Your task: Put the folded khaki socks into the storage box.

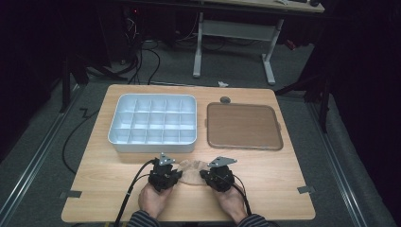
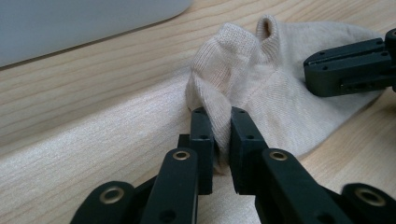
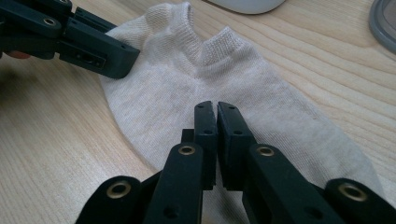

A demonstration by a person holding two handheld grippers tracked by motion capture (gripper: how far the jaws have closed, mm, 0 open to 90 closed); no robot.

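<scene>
Dim room, pale wood desk [image 1: 108,189]; compartment tray [image 1: 153,124] and brown lid [image 1: 244,126] sit at the far side. Beige ankle sock [image 1: 191,171] lies flat at the near edge, between my two claws. Left claw [image 2: 219,126] pinches a raised fold at the sock's edge. Right claw [image 3: 216,122] is closed low over the sock body; grip on fabric I cannot tell. Long axis runs left-right; the cuff opening points toward the tray.

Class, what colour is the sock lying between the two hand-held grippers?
The sock is plain beige, a pale cream knit; the right gripper view shows it best.
</scene>
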